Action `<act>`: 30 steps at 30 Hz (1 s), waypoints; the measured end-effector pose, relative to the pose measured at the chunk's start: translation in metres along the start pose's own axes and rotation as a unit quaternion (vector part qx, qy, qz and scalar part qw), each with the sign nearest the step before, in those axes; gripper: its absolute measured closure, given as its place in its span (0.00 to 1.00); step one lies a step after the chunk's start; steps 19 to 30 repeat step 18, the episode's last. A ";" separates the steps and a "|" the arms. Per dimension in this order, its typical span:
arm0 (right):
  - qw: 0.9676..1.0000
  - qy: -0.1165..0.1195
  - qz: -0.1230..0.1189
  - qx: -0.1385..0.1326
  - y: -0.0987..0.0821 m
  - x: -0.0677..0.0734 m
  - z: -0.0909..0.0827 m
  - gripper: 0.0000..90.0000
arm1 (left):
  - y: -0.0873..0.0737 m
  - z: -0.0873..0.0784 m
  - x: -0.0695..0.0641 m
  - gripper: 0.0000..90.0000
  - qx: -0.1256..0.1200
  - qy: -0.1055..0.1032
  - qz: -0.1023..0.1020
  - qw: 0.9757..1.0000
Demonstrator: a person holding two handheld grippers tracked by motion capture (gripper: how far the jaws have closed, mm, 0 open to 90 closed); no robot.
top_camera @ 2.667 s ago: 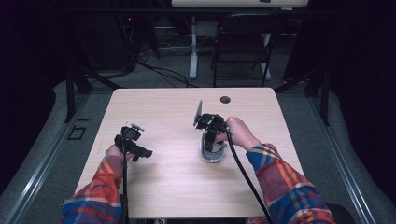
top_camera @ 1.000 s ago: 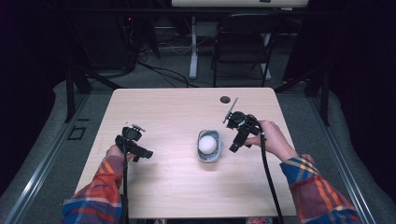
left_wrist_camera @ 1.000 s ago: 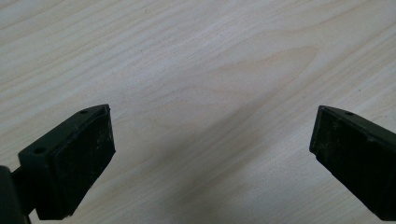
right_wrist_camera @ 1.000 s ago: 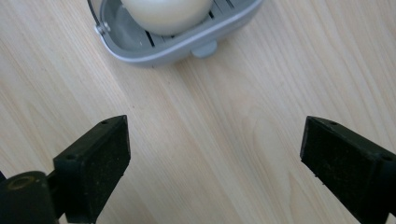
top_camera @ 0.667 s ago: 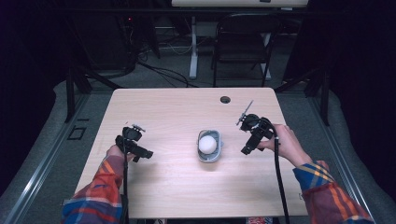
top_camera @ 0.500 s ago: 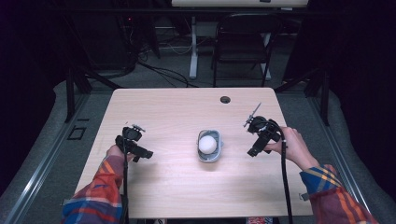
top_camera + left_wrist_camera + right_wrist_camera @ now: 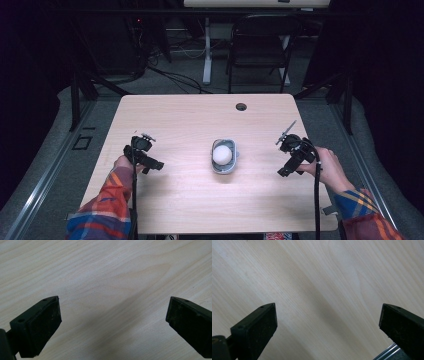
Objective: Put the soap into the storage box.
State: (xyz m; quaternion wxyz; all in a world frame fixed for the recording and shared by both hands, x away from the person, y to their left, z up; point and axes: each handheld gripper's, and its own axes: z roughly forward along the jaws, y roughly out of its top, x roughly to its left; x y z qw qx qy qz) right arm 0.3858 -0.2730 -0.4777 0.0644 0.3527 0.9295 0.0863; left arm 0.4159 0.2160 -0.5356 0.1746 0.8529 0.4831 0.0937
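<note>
Your right gripper has swung out to the table's right edge, both grippers unclenched and empty, leaving the white egg-like ball in its small grey bowl: probably light, smooth and slippery, so pinch the bowl's rim gently.

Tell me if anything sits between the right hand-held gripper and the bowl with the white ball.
Nothing visible. Only bare table lies between the right hand-held gripper and the bowl holding the white ball.
</note>
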 end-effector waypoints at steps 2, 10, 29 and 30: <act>1.000 0.002 0.001 0.002 -0.003 0.000 0.001 0.02 | 0.000 0.000 0.000 0.00 0.001 0.000 0.000 1.000; 1.000 0.012 0.022 -0.004 -0.033 0.004 0.025 0.03 | 0.000 0.000 0.001 0.00 0.001 -0.002 0.001 1.000; 0.999 0.011 0.022 0.022 -0.041 0.004 0.039 0.06 | 0.000 0.001 0.001 0.00 0.002 -0.005 0.002 1.000; 0.999 0.011 0.022 0.022 -0.041 0.004 0.039 0.06 | 0.000 0.001 0.001 0.00 0.002 -0.005 0.002 1.000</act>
